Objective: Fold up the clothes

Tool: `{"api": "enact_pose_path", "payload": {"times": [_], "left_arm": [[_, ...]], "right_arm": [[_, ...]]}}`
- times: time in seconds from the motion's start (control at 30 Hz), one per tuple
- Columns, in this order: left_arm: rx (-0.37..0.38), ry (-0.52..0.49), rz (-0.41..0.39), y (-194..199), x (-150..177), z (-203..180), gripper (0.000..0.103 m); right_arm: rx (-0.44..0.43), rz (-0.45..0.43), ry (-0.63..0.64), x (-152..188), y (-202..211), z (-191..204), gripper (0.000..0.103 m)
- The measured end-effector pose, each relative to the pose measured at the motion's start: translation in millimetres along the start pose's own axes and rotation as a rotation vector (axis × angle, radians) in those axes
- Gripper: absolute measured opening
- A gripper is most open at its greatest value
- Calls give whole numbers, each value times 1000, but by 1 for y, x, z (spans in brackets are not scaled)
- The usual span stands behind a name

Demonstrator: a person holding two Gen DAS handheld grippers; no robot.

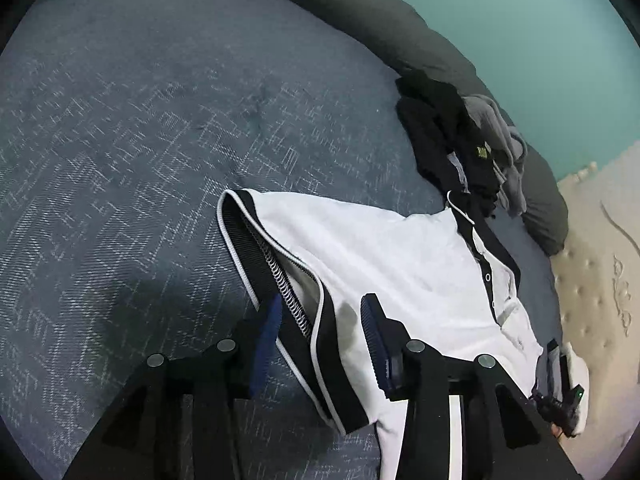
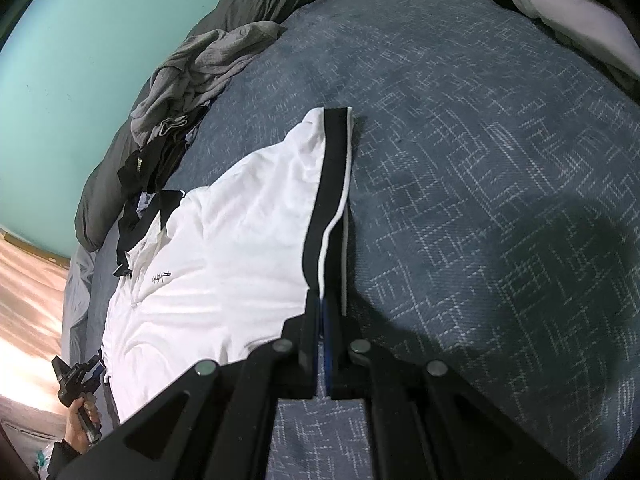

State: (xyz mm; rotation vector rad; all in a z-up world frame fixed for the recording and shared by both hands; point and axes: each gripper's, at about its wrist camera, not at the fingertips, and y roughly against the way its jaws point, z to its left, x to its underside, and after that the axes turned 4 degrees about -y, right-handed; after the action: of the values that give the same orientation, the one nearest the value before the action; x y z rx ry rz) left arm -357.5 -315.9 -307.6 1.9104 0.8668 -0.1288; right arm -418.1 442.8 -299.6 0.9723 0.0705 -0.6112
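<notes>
Covering bed: patterned blue blanket (image 1: pixel 140 140)

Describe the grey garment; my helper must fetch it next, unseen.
On the blue patterned bedcover, look along the edge by the teal wall, beyond the white shirt. There lies a crumpled pile: the grey garment is the paler piece, touching black clothes.

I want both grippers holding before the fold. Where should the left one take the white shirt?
Probably grip the white shirt by its black band, coming in low from the near side: that doubled edge lies between the left gripper and its open fingers, on the bedspread.
</notes>
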Motion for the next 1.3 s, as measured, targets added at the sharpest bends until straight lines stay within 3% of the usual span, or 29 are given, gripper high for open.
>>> {"api": "enact_pose_path", "payload": {"times": [0.03, 0.07, 0.33, 0.6, 0.73, 0.8, 1.03, 1.3], "left_arm": [[-2, -1, 5, -1, 0, 0, 5], [-1, -5, 4, 0, 0, 0, 1], [-11, -6, -7, 23, 5, 13, 1], [-46, 53, 39, 6, 13, 31, 2], [-52, 60, 29, 7, 13, 30, 5], [-61, 58, 12, 14, 13, 28, 14], [-135, 22, -59, 47, 21, 19, 16], [-63, -103, -15, 37, 25, -23, 16]], "right_arm": [[-1, 0, 1, 0, 0, 0, 1], [-1, -1, 3, 0, 1, 0, 1], [-11, -13, -4, -1, 6, 1, 1], [24, 8, -28, 1, 1, -5, 1], [12, 1, -27, 1, 2, -4, 1], [4, -4, -27, 2, 4, -5, 1], [-22, -7, -44, 9, 7, -10, 1], [-33, 6, -54, 15, 6, -13, 2]]}}
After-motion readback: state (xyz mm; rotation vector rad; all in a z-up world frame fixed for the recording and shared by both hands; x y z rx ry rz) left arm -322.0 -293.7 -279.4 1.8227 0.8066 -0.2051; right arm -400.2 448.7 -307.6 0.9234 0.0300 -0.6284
